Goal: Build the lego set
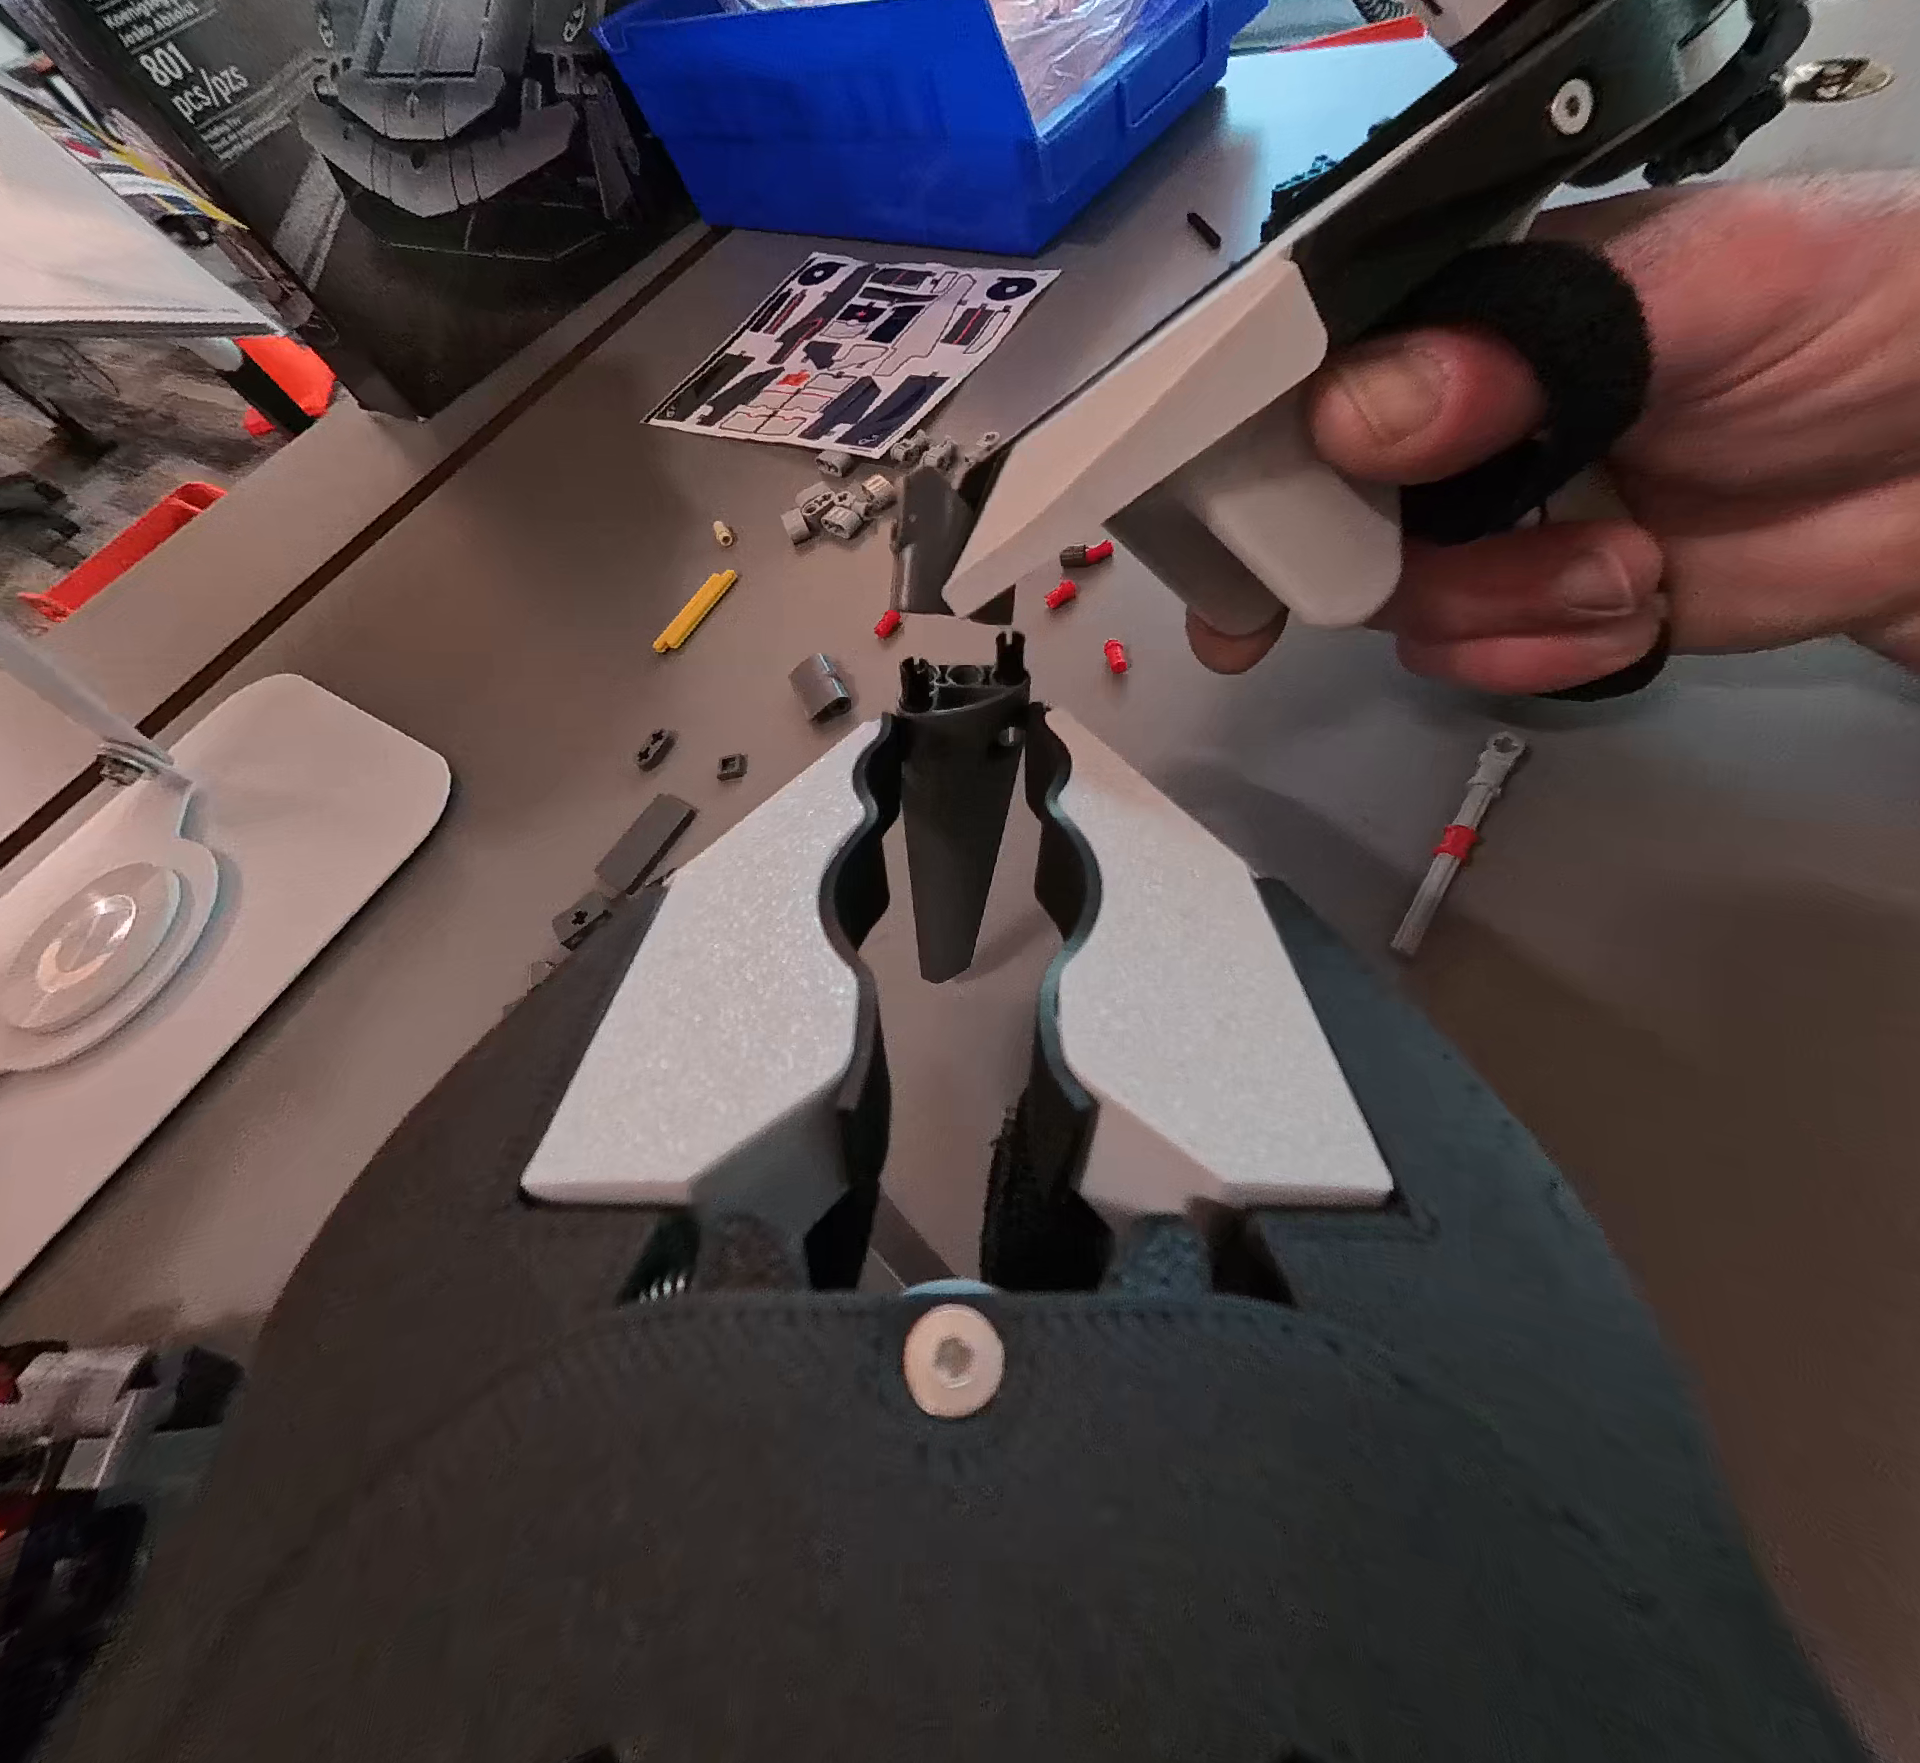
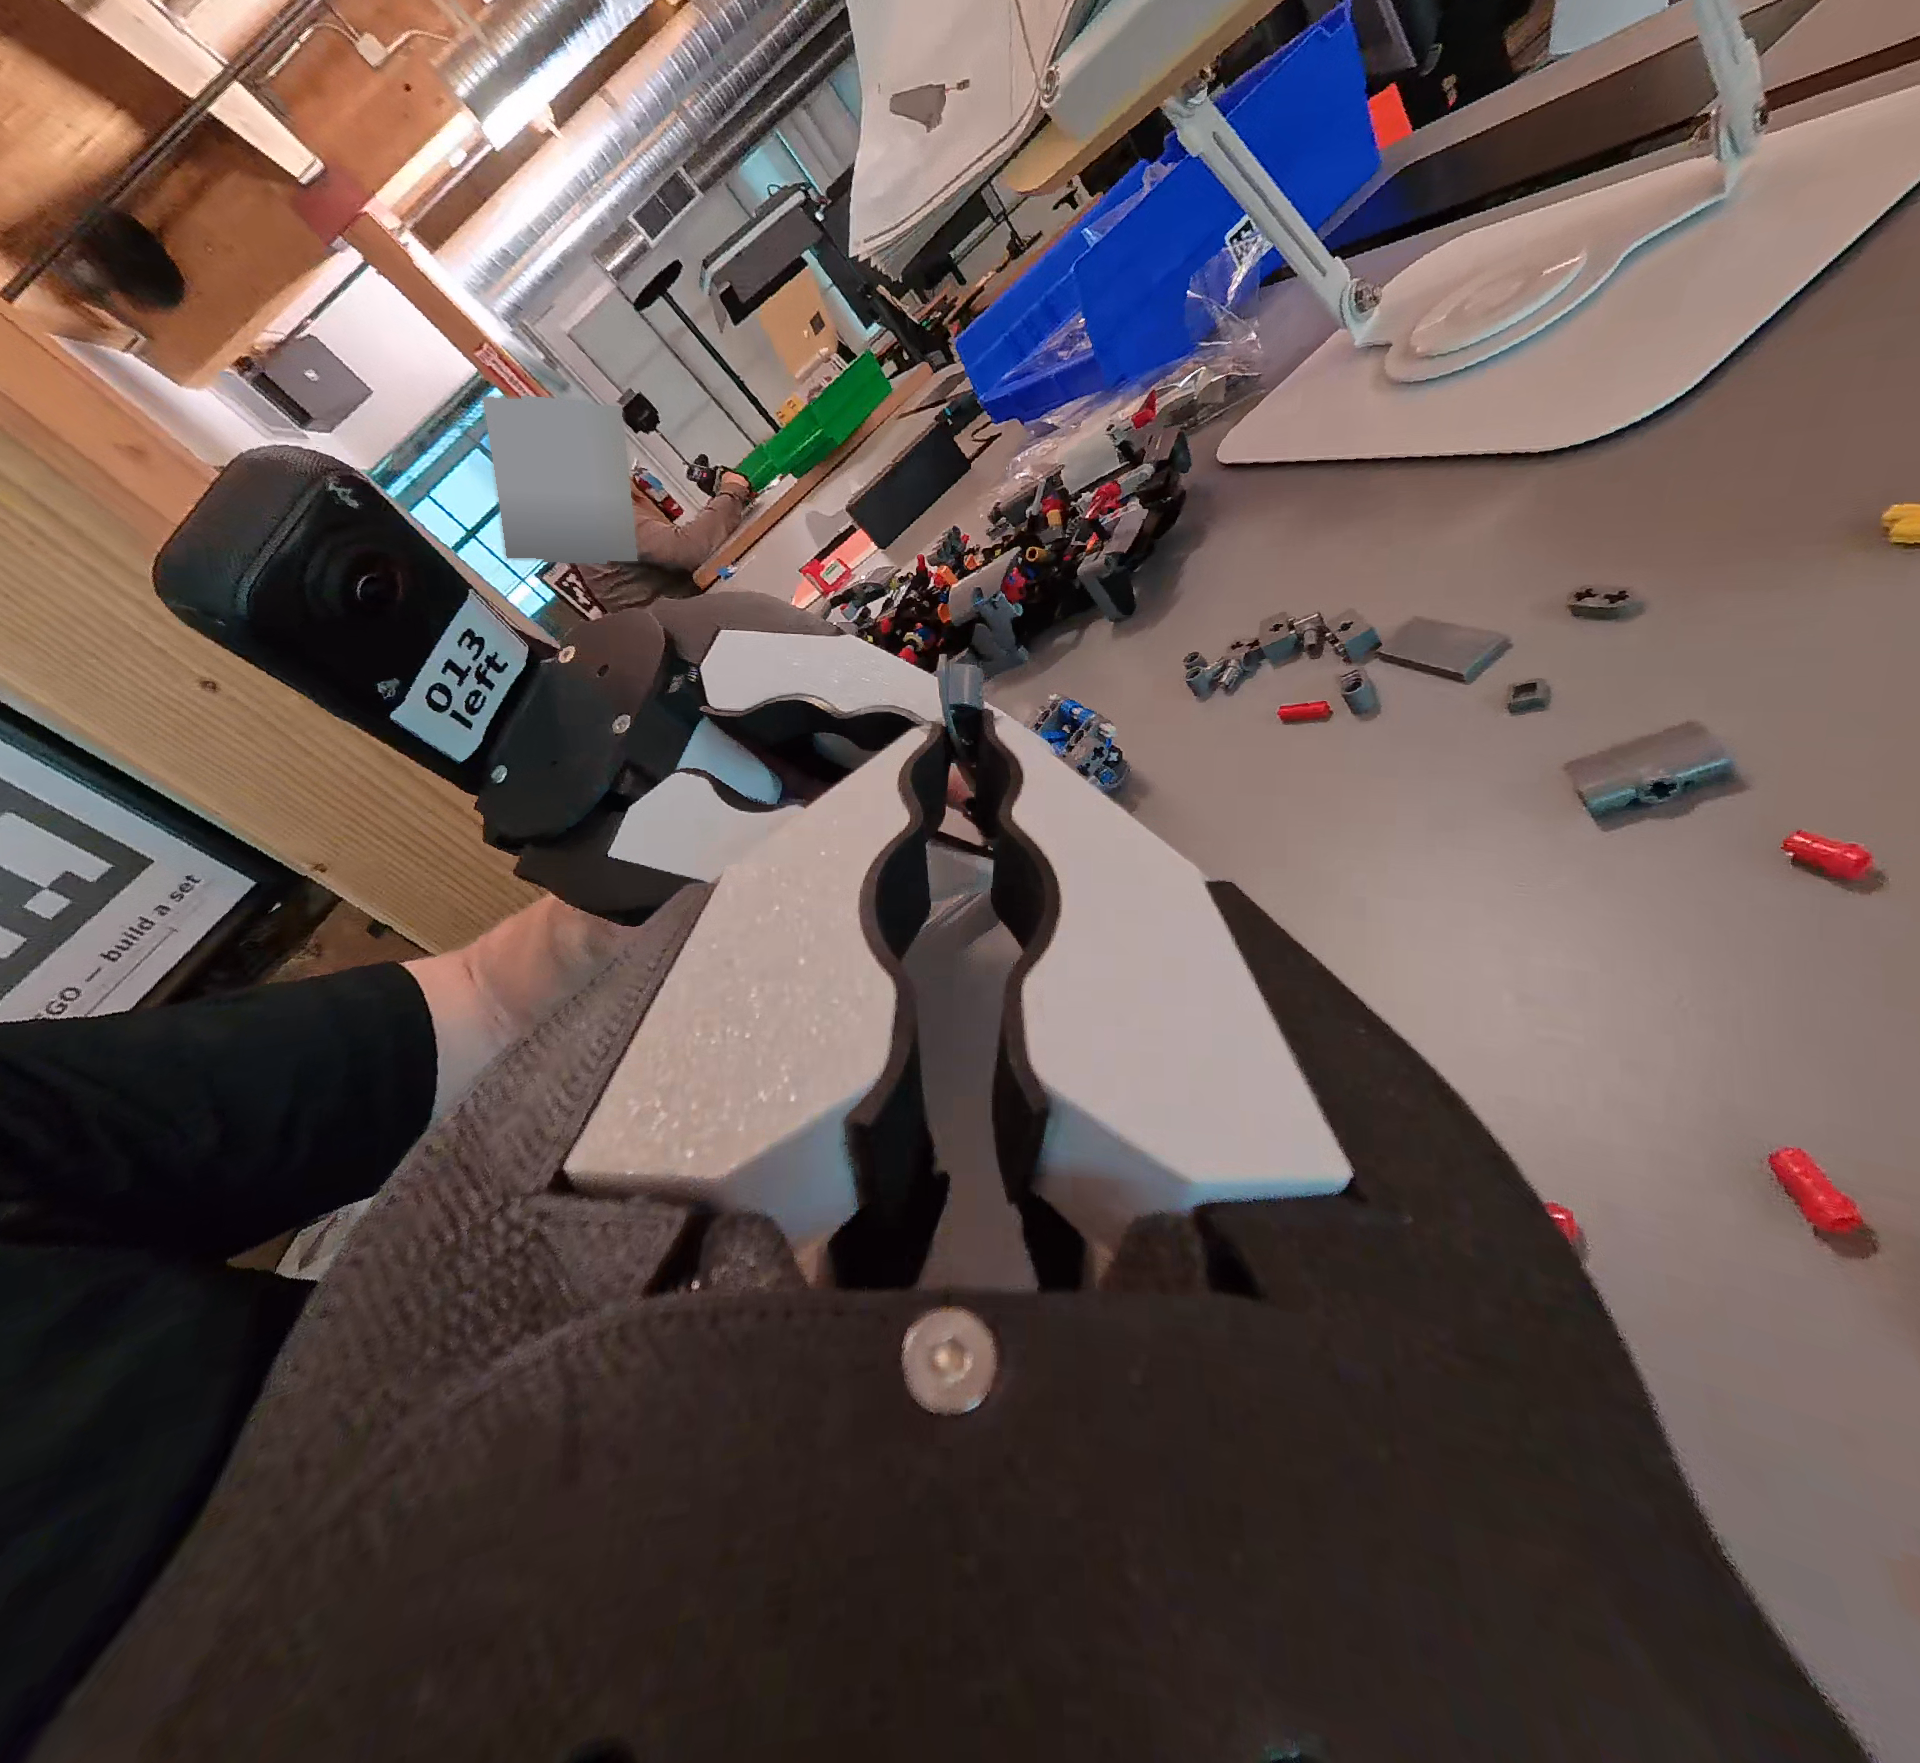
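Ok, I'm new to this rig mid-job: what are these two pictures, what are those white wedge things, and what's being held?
No robot arm here: a person holds a hand gripper in each hand, and each carries a camera looking along its two white fingers. In the left wrist view, the left gripper is shut on a dark grey tapered panel with black pins on top. The right gripper, held by a hand, comes in above it, shut on a second grey panel piece. The right wrist view looks back at the left gripper. On the grey table lie small red pins, grey connectors, a yellow axle, a sticker sheet, a blue bin and the set's box.
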Motion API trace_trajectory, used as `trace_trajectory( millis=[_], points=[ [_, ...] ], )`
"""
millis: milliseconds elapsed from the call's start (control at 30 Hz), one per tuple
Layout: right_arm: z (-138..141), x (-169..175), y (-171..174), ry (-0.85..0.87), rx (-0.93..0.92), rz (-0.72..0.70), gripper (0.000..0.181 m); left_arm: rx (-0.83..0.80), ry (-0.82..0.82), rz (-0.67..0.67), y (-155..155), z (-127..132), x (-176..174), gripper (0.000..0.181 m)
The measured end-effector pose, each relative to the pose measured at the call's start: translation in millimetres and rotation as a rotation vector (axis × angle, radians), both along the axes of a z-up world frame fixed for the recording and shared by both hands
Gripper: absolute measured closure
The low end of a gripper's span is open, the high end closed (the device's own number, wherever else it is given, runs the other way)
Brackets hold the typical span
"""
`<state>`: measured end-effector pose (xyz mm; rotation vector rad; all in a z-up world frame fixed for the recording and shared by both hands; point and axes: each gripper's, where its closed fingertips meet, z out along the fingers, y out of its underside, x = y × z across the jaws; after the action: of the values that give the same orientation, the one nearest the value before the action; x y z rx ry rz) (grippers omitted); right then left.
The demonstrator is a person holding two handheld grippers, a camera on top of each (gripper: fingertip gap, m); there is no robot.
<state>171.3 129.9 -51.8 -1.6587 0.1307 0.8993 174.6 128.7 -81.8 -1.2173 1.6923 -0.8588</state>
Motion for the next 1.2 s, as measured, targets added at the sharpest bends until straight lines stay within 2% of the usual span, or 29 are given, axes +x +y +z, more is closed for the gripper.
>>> trace_trajectory(
  millis=[367, 467, 633, 733, 867, 933, 1033, 1133, 1200],
  points=[
    [-1.0, -1.5, -1.6, -0.126, -0.013, -0.074, 0.179, 0.095, -0.004, 0.033, 2.8, 0.4, 1.0, 0.16],
    [4.6, -1.3, -4.8, -0.166, 0.0, -0.094, 0.179, 0.013, -0.005, 0.017, 1.3, 2.1, 1.9, 0.16],
    [5.7, 1.3, -7.3, -0.264, -0.022, -0.117, 0.179, -0.241, -0.005, -0.015, 7.4, 5.8, 1.1, 0.161],
    [-6.5, 4.3, -6.7, -0.352, -0.074, -0.128, 0.178, -0.307, 0.033, -0.034, 8.5, 0.5, -0.4, 0.161],
    [-38.4, 1.8, -14.1, -0.475, -0.209, -0.062, 0.179, -0.214, 0.072, -0.043, 16.5, 0.8, -4.0, 0.16],
    [-53.8, -7.7, -20.6, -0.512, -0.274, 0.026, 0.178, -0.132, 0.103, -0.043, 20.3, 0.8, -6.7, 0.16],
    [-71.1, -10.2, -25.9, -0.802, -0.306, 0.074, 0.178, -0.019, 0.143, -0.038, 24.4, -2.4, -9.6, 0.16],
    [-74.9, -6.7, -24.2, -1.188, -0.265, 0.032, 0.178, 0.041, 0.165, -0.037, 25.5, -7.2, -12.2, 0.16],
    [-82.3, -6.4, -23.8, -1.363, -0.273, 0.027, 0.178, 0.058, 0.178, -0.044, 23.8, -11.2, -14.2, 0.16]
  ],
)
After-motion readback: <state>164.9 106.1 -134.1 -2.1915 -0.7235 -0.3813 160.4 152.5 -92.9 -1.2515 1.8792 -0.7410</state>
